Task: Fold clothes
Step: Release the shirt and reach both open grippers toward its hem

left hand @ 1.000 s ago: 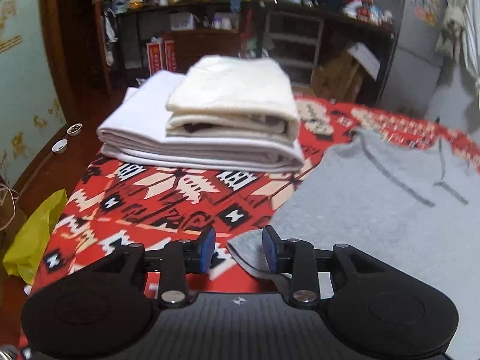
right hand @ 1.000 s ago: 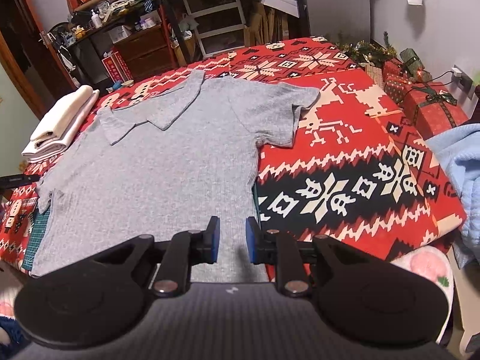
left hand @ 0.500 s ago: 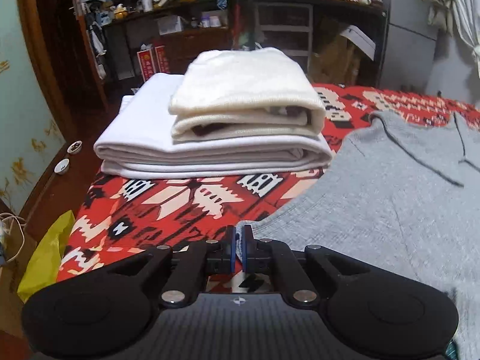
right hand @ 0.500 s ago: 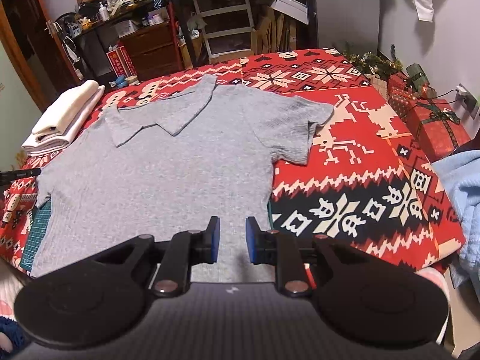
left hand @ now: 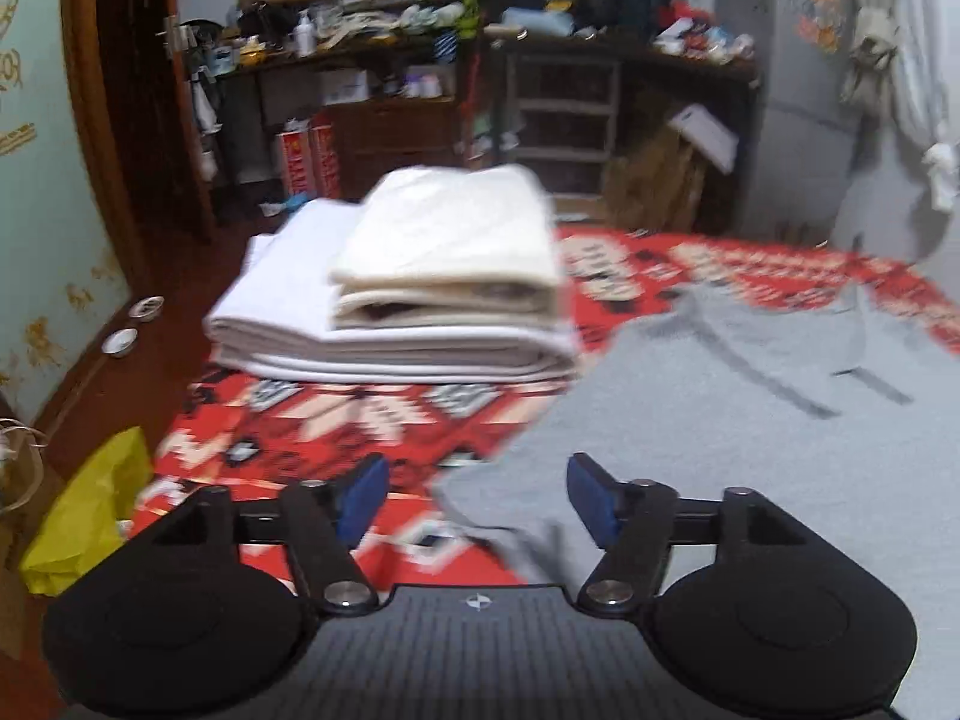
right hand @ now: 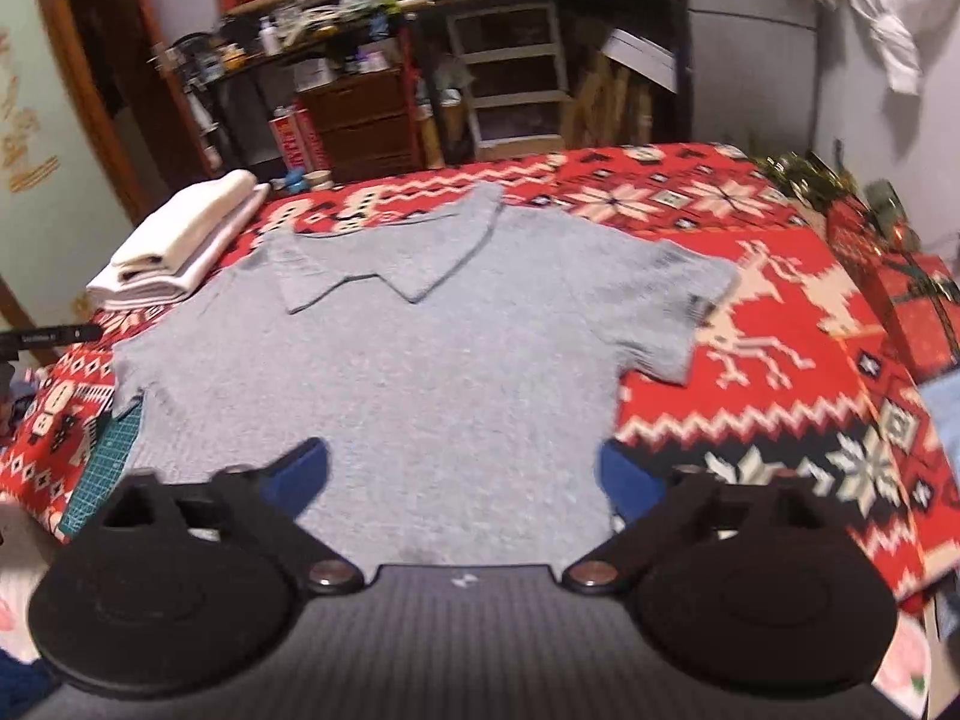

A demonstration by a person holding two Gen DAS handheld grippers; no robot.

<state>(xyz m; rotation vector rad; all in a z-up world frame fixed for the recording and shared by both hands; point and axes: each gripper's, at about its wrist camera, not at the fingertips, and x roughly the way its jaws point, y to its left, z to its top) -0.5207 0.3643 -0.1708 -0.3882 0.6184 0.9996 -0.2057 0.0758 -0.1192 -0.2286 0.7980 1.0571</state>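
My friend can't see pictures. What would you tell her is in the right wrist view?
A gray shirt with a collar lies spread flat on a red patterned blanket. The right gripper is open above the shirt's bottom edge. Folded white clothes are stacked at the far left, with cluttered shelves behind.

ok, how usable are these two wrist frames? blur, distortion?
Left wrist view: motion blur smears the folded white and cream cloth stack and the red patterned blanket; the open left gripper stays sharp. Right wrist view: milder blur on the flat grey collared shirt and the open right gripper. Both show fisheye bending and dark corner vignetting.
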